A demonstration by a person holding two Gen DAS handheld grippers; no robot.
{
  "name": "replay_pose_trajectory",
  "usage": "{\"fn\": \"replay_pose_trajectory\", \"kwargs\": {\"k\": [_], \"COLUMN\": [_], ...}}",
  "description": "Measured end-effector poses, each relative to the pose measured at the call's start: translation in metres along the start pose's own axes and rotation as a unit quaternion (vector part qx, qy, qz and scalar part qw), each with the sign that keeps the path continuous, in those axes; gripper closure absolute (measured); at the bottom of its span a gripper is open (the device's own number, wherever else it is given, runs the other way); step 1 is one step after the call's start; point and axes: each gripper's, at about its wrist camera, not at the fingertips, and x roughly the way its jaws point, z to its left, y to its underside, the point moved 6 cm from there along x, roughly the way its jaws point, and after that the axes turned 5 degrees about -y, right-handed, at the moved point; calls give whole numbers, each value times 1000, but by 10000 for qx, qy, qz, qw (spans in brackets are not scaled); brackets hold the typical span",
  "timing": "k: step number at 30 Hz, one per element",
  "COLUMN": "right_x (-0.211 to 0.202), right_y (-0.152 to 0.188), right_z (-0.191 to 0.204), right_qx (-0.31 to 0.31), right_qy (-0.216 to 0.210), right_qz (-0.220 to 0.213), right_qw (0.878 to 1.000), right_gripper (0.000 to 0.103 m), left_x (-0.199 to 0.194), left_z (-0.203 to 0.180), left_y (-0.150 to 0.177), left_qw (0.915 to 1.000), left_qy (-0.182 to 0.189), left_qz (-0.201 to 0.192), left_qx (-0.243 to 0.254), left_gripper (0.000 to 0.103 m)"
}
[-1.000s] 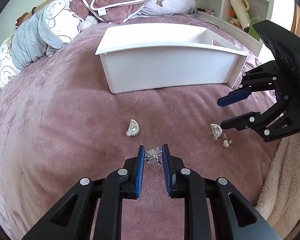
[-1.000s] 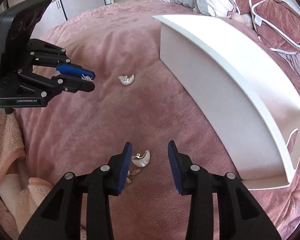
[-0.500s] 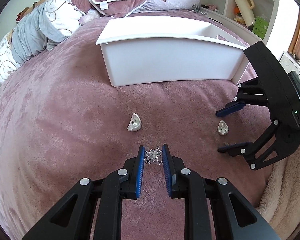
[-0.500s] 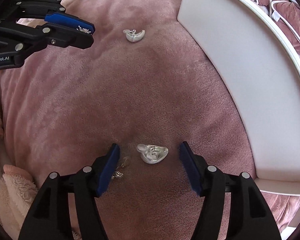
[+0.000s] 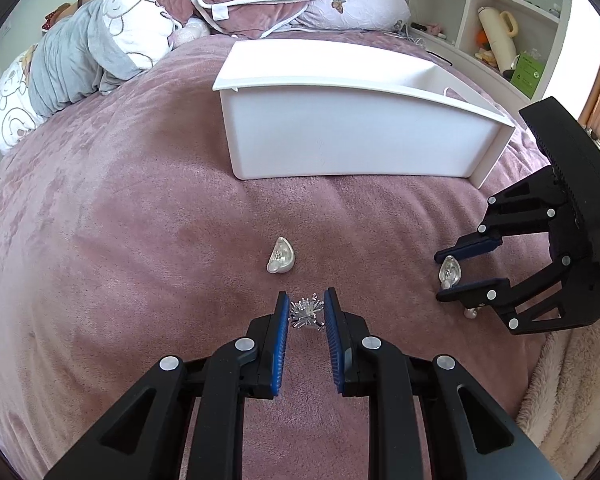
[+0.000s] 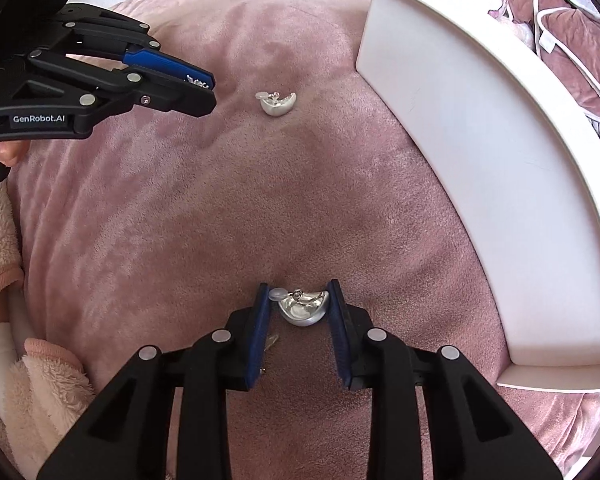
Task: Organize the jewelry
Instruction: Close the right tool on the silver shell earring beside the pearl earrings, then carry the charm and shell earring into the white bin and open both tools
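Right wrist view: left hand-held gripper point(image 6: 204, 92), marked "GenRobot.AI", clamps spiky brooch point(image 5: 307, 312); right hand-held gripper point(image 6: 299, 300) pinches silver earring point(image 6: 304, 308).

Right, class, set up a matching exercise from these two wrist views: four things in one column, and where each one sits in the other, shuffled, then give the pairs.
Things:
1. spiky silver piece
2. silver teardrop earring
3. second teardrop earring
4. white bin

Places:
A. lying loose on the blanket, between the grippers and the bin
B. between the right gripper's fingers
C. standing at the far side of the blanket
D. between the left gripper's fingers

Pairs: 1-D, 2-B, 3-A, 4-C
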Motion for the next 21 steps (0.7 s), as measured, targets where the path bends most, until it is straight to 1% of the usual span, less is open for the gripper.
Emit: {"fn": "replay_pose_trajectory", "kwargs": {"k": [4,8,11,13,16,18,20,21], "right_x": [-27,-54,-81,-98,-126,-147,-167,-175], "right_y": [-10,-17,-21,-27,-30,-32,-34,-38], "right_z": [-4,-7,-17,-24,-38,-48,-54,-64], "right_qx": [120,247,361,477,618,714,814,882], "right_qy": [-19,0,97,140,231,388,554,589], "right_qz": [-371,-842,-1338,-1692,-2197,-2556,-2897,-3029], "right_qw": [9992,9961,9903,9843,9733,9634,9520,9471], "right_gripper": [74,74,74,74,74,74,74,74], "left_x": [-7,-18,-32,-41,-55,-64,-73,-78], "left_z": [2,3,4,6,10,12,13,14], "left_y": [-5,-14,-23,-30,-40,-48,-57,-63], "left_qw": [9999,9993,9978,9957,9922,9899,9878,9865], "left_qy": [57,85,-61,-229,-387,-427,-377,-342], "left_qz": [-134,-359,-667,-896,-1187,-1348,-1502,-1578], "left_qx": [-43,-77,20,63,7,-51,-183,-277], "left_gripper": [80,80,80,80,80,80,81,81]}}
